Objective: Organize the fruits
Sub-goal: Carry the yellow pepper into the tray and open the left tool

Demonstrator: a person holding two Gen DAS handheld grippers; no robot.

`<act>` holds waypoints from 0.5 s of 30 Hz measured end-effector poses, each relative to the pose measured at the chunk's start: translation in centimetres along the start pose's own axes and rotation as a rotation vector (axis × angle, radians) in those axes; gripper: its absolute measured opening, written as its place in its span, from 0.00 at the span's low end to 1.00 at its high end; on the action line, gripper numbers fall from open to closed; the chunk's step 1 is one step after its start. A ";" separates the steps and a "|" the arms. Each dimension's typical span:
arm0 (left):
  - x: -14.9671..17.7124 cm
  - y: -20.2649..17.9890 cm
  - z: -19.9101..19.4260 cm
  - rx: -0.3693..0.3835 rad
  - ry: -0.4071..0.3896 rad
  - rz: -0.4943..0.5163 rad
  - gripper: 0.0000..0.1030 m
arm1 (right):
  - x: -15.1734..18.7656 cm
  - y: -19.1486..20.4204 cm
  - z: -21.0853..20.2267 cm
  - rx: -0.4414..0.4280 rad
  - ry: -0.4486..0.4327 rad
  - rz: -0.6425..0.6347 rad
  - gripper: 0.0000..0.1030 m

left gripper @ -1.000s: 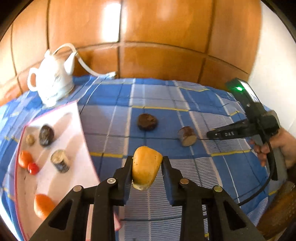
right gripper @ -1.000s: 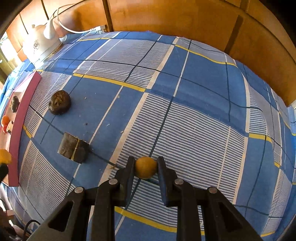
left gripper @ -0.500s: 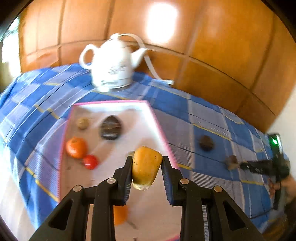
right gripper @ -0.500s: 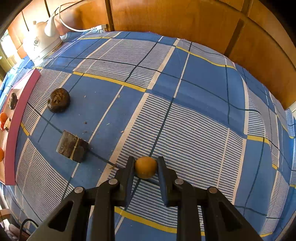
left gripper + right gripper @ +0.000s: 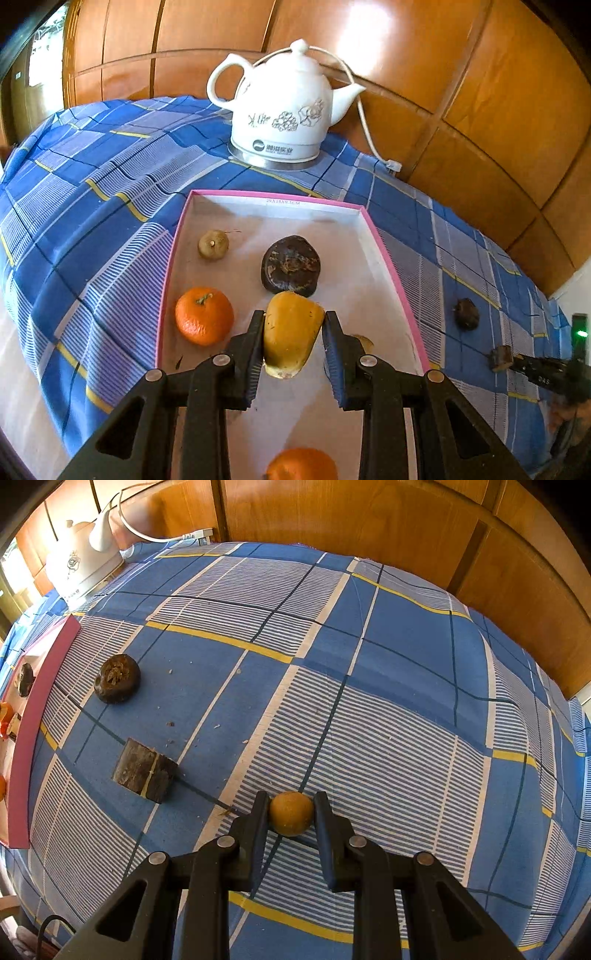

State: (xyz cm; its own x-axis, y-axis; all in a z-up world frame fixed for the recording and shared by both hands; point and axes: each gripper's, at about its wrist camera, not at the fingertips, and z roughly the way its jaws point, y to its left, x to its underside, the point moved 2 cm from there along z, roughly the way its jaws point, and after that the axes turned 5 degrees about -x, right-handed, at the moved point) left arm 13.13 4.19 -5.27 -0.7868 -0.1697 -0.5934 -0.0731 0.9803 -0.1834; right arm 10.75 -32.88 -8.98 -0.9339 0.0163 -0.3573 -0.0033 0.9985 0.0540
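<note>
My left gripper (image 5: pixel 293 334) is shut on a yellow-orange fruit piece (image 5: pixel 290 332) and holds it over the pink-rimmed white tray (image 5: pixel 273 197). In the tray lie a mandarin (image 5: pixel 204 315), a dark brown fruit (image 5: pixel 291 266), a small beige fruit (image 5: pixel 213 243) and a second orange (image 5: pixel 301 463) at the bottom edge. My right gripper (image 5: pixel 291 812) is shut on a small round yellow fruit (image 5: pixel 291 813) just above the blue checked cloth. A dark round fruit (image 5: pixel 117 678) and a dark cut block (image 5: pixel 144 770) lie on the cloth to its left.
A white kettle (image 5: pixel 282 110) with a cord stands behind the tray against the wooden wall. The tray's pink side (image 5: pixel 27 738) shows at the left of the right wrist view. In the left wrist view, two dark pieces (image 5: pixel 467 314) lie on the cloth right of the tray.
My left gripper has swung left with the yellow-orange piece, from over the cloth to over the tray, and rolled. The right gripper has stayed in place with its fruit.
</note>
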 end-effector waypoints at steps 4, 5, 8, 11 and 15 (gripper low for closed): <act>0.1 -0.2 0.2 -0.028 -0.008 0.021 0.36 | 0.0 0.0 0.0 0.001 0.000 -0.001 0.24; 0.2 -0.2 0.0 -0.038 -0.017 0.023 0.44 | 0.0 -0.1 0.0 0.001 0.000 -0.001 0.24; 0.3 -0.1 -0.6 -0.058 -0.042 0.026 0.53 | 0.0 -0.2 0.0 0.003 0.000 -0.003 0.24; 0.5 -0.4 -1.8 -0.105 -0.073 0.044 0.53 | 0.0 -0.1 0.0 0.006 0.000 -0.006 0.24; 1.1 -0.8 -3.1 -0.178 -0.095 0.069 0.54 | 0.0 0.1 0.1 0.015 -0.001 -0.012 0.23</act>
State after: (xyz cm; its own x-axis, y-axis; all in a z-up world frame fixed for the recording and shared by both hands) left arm 10.41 3.49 -3.39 -0.7330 -0.1022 -0.6725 -0.1347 0.9909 -0.0038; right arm 10.76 -32.73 -9.06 -0.9335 0.0045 -0.3586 -0.0089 0.9993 0.0359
